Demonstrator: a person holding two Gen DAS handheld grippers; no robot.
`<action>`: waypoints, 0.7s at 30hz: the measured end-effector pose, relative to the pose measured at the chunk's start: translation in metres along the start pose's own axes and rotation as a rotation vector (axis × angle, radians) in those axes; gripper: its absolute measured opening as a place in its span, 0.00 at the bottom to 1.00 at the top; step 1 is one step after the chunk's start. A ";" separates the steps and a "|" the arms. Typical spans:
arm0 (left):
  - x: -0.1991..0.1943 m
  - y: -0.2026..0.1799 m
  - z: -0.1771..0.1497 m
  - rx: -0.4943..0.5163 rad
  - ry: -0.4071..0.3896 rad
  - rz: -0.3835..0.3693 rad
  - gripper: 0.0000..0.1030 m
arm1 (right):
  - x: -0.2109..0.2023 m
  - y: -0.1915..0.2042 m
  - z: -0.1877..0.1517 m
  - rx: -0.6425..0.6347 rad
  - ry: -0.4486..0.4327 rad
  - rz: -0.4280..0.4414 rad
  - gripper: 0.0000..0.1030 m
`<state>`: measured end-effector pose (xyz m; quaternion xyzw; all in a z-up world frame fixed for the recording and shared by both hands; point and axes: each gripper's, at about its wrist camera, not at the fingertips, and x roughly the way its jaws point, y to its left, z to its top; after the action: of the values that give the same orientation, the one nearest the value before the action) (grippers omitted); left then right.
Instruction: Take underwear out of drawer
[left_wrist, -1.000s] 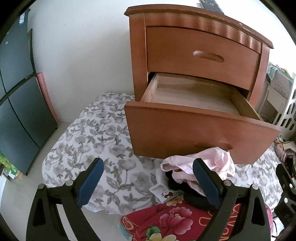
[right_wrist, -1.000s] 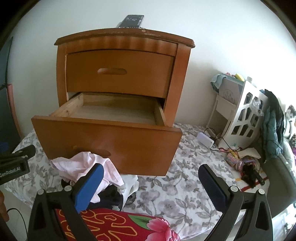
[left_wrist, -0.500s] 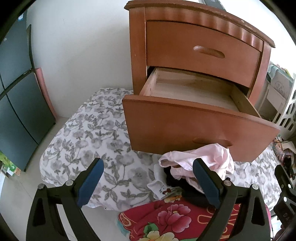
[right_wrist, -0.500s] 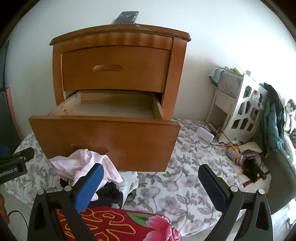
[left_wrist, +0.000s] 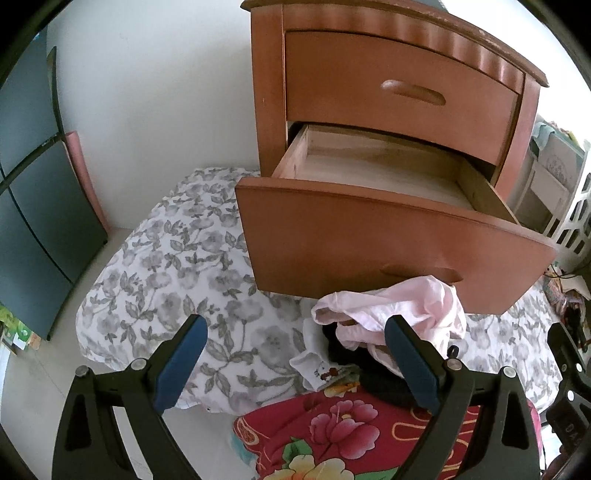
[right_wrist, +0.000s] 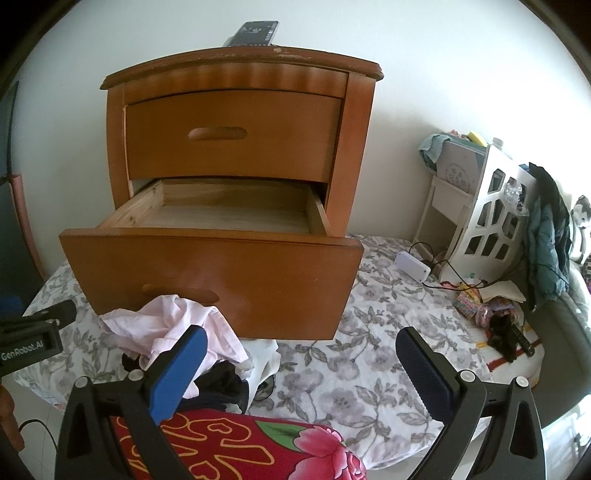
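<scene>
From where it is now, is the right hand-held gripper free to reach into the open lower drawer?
Probably yes: the right hand-held gripper is open, and the lower drawer is pulled out with nothing above its opening.

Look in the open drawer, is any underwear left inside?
No, the open drawer shows only bare wood, and the pink underwear lies in a heap outside, in front of it.

A plain white wall (right_wrist: 461, 74) fills the upper part of the right wrist view, evenly daylit. A bed in a grey floral sheet (right_wrist: 369, 369) spans the lower middle. At right, a white cut-out shelf unit (right_wrist: 491, 210) has a dark jacket (right_wrist: 546, 229) draped on it. In the left wrist view, dark panels (left_wrist: 33, 184) stand at far left above pale floor (left_wrist: 29, 387).
</scene>
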<state>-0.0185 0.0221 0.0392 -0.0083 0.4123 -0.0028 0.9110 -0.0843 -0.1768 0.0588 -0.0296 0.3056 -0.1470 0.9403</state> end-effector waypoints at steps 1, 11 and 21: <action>0.000 0.000 0.000 0.000 0.001 0.000 0.94 | 0.000 0.000 0.000 0.001 0.000 0.001 1.00; 0.001 0.000 -0.001 0.002 0.014 -0.001 0.94 | 0.000 0.000 0.000 0.001 0.000 0.000 1.00; 0.004 0.000 -0.002 -0.002 0.029 -0.004 0.94 | 0.000 0.000 0.000 0.001 0.000 0.001 1.00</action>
<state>-0.0170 0.0223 0.0351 -0.0102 0.4253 -0.0043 0.9050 -0.0844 -0.1769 0.0586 -0.0290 0.3056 -0.1468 0.9403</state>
